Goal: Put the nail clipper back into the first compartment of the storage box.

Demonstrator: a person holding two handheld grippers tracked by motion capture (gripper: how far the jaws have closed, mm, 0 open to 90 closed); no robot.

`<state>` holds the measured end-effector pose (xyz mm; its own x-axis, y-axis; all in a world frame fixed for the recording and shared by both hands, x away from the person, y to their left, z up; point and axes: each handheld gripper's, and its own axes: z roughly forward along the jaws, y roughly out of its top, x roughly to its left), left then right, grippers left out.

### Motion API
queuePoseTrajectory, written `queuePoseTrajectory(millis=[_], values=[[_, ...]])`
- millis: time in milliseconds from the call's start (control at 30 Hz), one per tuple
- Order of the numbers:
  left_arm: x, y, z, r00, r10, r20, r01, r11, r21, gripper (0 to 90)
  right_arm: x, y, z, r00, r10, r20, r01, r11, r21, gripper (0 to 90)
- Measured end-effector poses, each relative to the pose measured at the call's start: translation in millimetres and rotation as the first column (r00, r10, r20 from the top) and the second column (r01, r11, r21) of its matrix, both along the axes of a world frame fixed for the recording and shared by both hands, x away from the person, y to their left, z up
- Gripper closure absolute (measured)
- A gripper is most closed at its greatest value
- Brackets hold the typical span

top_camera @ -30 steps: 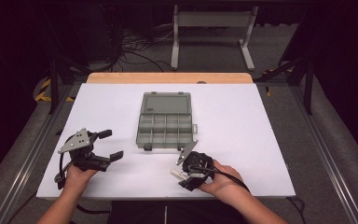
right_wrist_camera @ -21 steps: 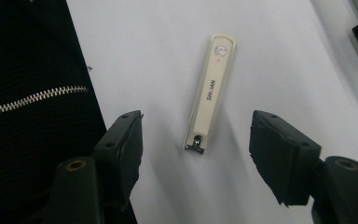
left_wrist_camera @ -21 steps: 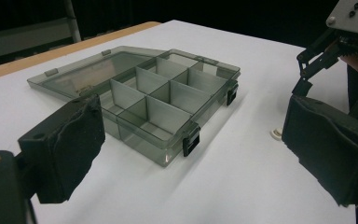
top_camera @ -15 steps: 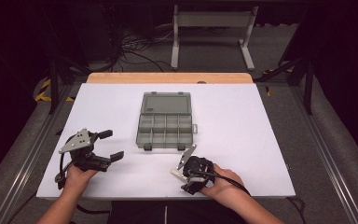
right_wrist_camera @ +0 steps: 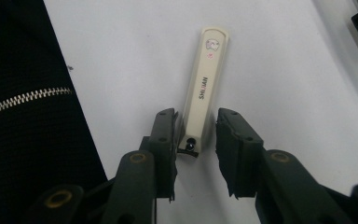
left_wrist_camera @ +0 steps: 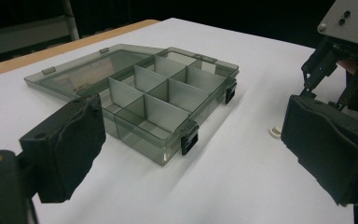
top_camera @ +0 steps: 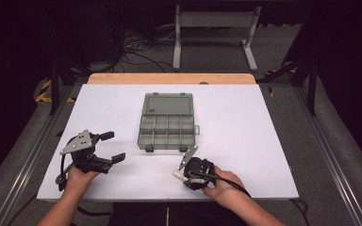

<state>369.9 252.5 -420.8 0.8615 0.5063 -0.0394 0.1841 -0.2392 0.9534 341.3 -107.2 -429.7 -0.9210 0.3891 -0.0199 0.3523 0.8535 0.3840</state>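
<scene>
A cream nail clipper (right_wrist_camera: 204,88) lies on the white table (top_camera: 245,127) near the front edge, seen small in the high view (top_camera: 177,174). My right gripper (right_wrist_camera: 195,135) straddles its near end. Its jaws have just been closing: the left pad touches the clipper and the right pad stands a sliver off. A grey clear compartment box (top_camera: 167,125) lies with its lid flat open behind it at mid-table. My left gripper (top_camera: 112,147) rests at the front left, open and empty, facing the box (left_wrist_camera: 144,102).
The table's front edge and the person's dark zipped clothing (right_wrist_camera: 23,107) lie close beside the clipper. The other hand's gripper (left_wrist_camera: 349,51) stands right of the box. A metal stand (top_camera: 214,33) is on the floor beyond the table.
The right gripper has shifted slightly over the clipper and tilted, its jaws drawing in around it. The left gripper and the box have not moved.
</scene>
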Motion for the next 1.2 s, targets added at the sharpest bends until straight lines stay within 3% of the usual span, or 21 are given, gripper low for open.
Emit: queuePoseTrajectory(millis=[200,600,1200], values=[[-0.1,-0.1,-0.1,1.0000,0.001,-0.007,-0.001,1.0000,-0.002,7.3,-1.3,0.1,-0.1,1.0000,-0.002,0.001,0.002,1.0000,0.000,77.4],[-0.1,0.2,-0.1,1.0000,0.002,-0.007,-0.002,1.0000,-0.002,7.4,0.8,-0.5,5.4,0.9999,0.005,-0.013,-0.005,0.9997,0.026,78.3],[-0.1,1.1,0.1,1.0000,0.005,0.000,-0.005,1.0000,-0.003,7.1,7.2,-5.7,42.0,0.9971,0.003,0.075,-0.011,0.9948,0.101,78.3]])
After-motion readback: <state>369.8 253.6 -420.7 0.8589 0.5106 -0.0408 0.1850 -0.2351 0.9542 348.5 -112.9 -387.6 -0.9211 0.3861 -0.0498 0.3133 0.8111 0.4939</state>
